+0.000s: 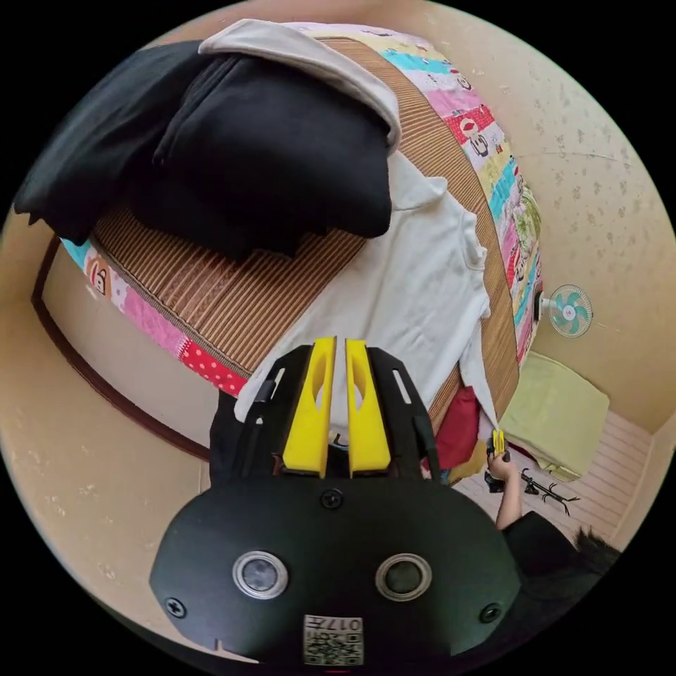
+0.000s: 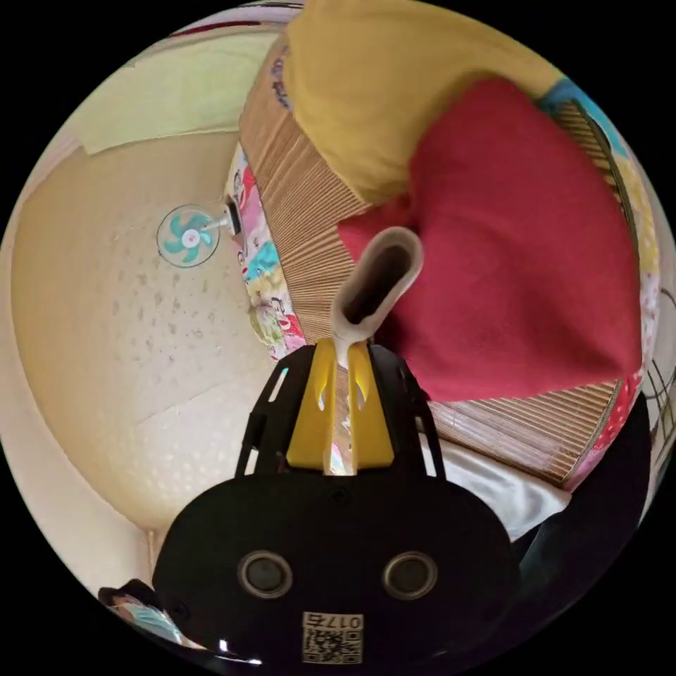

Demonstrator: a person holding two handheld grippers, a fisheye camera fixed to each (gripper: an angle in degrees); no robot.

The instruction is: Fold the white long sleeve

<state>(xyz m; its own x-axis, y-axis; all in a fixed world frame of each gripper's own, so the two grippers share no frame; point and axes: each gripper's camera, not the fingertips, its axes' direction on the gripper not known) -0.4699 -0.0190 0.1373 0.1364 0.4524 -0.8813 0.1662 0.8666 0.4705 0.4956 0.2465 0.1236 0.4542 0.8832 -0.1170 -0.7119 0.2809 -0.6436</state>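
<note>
The white long sleeve (image 1: 415,282) lies spread on the woven mat (image 1: 225,296) of a bed. In the left gripper view my left gripper (image 1: 341,346) is shut on its near edge, with white cloth showing between the yellow jaws. One sleeve stretches off the bed's edge to my right gripper (image 1: 498,440), held by a hand (image 1: 504,467). In the right gripper view my right gripper (image 2: 341,350) is shut on the sleeve's cuff (image 2: 380,278), which stands up as an open tube past the fingertips.
Black clothes (image 1: 267,155) are piled on the mat beside the shirt, a pale garment (image 1: 303,56) above them. A red garment (image 2: 521,267) and a yellow one (image 2: 394,91) lie near the cuff. A small fan (image 1: 569,310) and a green mat (image 1: 556,415) are on the floor.
</note>
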